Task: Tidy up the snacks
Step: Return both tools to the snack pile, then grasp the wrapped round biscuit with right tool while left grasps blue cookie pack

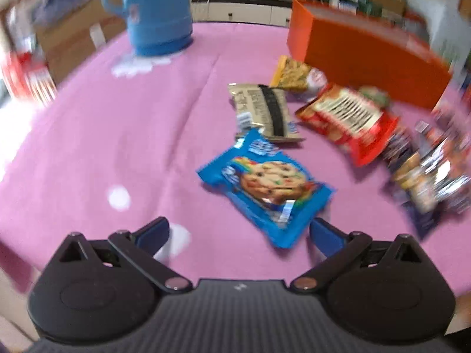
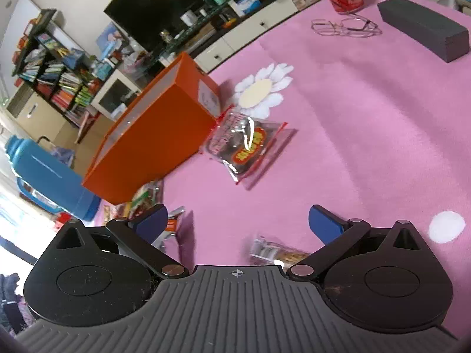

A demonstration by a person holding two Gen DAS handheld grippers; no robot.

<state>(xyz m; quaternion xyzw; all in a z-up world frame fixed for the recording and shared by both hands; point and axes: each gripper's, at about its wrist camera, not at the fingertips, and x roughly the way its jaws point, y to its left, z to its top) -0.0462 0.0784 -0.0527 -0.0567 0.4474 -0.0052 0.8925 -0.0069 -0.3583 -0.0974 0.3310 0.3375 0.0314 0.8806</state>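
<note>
Snacks: blue cookie packet only before left hand-held gripper, both released.

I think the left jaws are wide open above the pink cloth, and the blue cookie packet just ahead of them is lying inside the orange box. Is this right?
Not quite. The left gripper does have its jaws wide open over the pink cloth, but the blue cookie packet lies flat on the cloth, outside the orange box, which stands farther back. The left wrist view shows this.
</note>
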